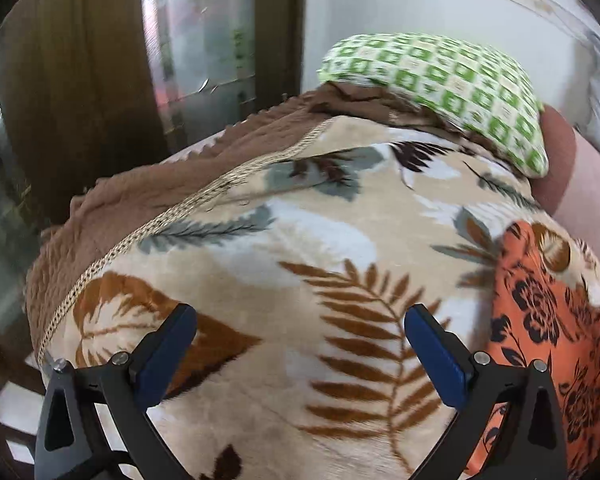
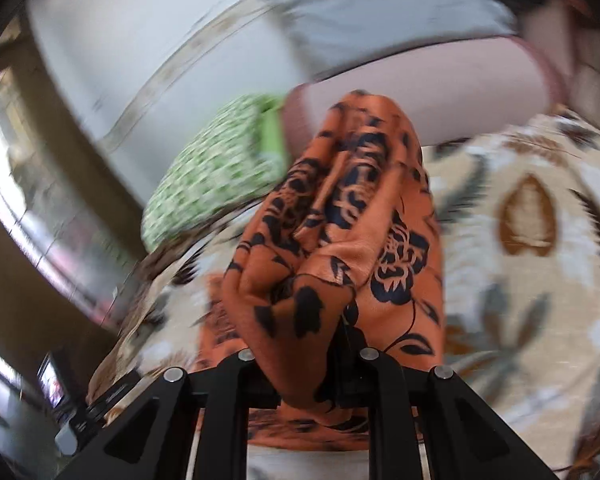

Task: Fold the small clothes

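Observation:
An orange garment with black flowers lies on the leaf-patterned blanket at the right of the left wrist view. My left gripper hovers over the blanket to the garment's left, open, with nothing between its blue-padded fingers. In the right wrist view the same orange garment is bunched up and lifted in front of the camera. My right gripper is shut on the cloth, which hides its fingertips. The rest of the garment trails down onto the blanket.
A green-and-white checked pillow rests at the far end of the bed, on a brown cover. A pink bolster lies to its right. A wooden door frame and glass panels stand to the left, beyond the bed's edge.

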A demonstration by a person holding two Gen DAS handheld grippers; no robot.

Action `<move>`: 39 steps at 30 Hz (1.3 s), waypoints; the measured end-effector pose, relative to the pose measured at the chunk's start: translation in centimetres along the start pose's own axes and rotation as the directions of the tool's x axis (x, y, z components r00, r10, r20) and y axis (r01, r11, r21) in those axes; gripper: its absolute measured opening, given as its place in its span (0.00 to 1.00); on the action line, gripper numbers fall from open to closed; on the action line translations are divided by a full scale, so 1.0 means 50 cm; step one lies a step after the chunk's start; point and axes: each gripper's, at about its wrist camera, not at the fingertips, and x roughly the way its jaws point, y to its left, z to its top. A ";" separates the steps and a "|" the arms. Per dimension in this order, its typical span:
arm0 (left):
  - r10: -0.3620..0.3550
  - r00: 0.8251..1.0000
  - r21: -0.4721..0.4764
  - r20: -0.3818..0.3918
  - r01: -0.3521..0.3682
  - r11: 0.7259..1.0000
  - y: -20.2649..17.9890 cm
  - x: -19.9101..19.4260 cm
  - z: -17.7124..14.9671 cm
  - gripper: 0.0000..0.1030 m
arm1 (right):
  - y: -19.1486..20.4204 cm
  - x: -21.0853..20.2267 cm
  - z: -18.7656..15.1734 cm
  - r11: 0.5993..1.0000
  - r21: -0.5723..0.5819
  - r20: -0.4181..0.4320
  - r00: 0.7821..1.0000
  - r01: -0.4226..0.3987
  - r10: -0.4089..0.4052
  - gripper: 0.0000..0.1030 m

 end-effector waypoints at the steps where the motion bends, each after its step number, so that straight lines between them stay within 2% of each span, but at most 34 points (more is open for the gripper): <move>1: 0.002 1.000 -0.006 0.001 -0.002 1.000 0.005 0.000 0.000 1.00 | 0.032 0.020 -0.008 1.000 -0.017 -0.024 1.000 -0.015 0.015 0.18; 5: 0.023 1.000 -0.010 0.000 -0.023 1.000 0.016 0.004 0.007 1.00 | 0.136 0.125 -0.065 0.996 -0.081 -0.161 0.987 -0.044 0.030 0.18; 8: 0.010 1.000 -0.028 -0.018 -0.011 1.000 0.025 0.009 0.009 1.00 | 0.172 0.189 -0.120 0.994 -0.099 -0.241 0.971 -0.036 0.011 0.18; 13: -0.007 1.000 -0.058 -0.019 0.006 0.998 0.033 0.008 0.018 1.00 | 0.192 0.179 -0.136 0.990 -0.136 -0.198 0.980 -0.037 0.010 0.18; 19: -0.013 1.000 -0.072 -0.011 0.012 0.997 0.031 0.003 0.021 1.00 | 0.213 0.141 -0.132 0.983 -0.168 -0.143 0.988 -0.077 0.053 0.18; 22: -0.003 1.000 -0.068 0.000 0.003 0.998 0.028 -0.001 0.022 1.00 | 0.226 0.162 -0.174 0.974 -0.212 -0.190 0.981 -0.084 0.043 0.18; 26: 0.007 1.000 -0.057 0.011 -0.006 0.998 0.026 -0.006 0.021 1.00 | 0.199 0.222 -0.206 0.978 -0.179 -0.289 0.956 -0.105 0.049 0.24; 27: 0.007 1.000 -0.054 0.012 -0.006 0.999 0.025 -0.006 0.020 1.00 | 0.198 0.224 -0.207 0.976 -0.183 -0.289 0.955 -0.118 0.062 0.27; 29: 0.005 1.000 -0.048 0.013 -0.004 0.999 0.023 -0.005 0.021 1.00 | 0.192 0.220 -0.202 0.971 -0.150 -0.295 0.946 -0.185 0.135 0.47; 30: 0.004 1.000 -0.048 0.015 -0.004 0.999 0.024 -0.005 0.021 1.00 | 0.188 0.218 -0.199 0.966 -0.120 -0.305 0.934 -0.230 0.184 0.67; 31: 0.001 1.000 -0.050 0.017 0.000 0.999 0.023 -0.006 0.021 1.00 | 0.188 0.211 -0.197 0.958 -0.097 -0.318 0.920 -0.269 0.227 0.76; 34: -0.019 1.000 -0.038 0.024 0.020 0.999 0.011 -0.010 0.021 1.00 | 0.197 0.173 -0.198 0.938 -0.130 -0.383 0.889 -0.321 0.251 0.77; 37: -0.050 0.998 -0.015 0.048 0.051 0.999 -0.009 -0.026 0.018 1.00 | 0.179 0.112 -0.187 0.925 -0.160 -0.341 0.899 -0.344 0.275 0.76; 39: -0.079 0.995 -0.001 0.065 0.079 0.997 -0.025 -0.039 0.015 1.00 | 0.145 0.065 -0.166 0.932 -0.148 -0.274 0.919 -0.331 0.283 0.76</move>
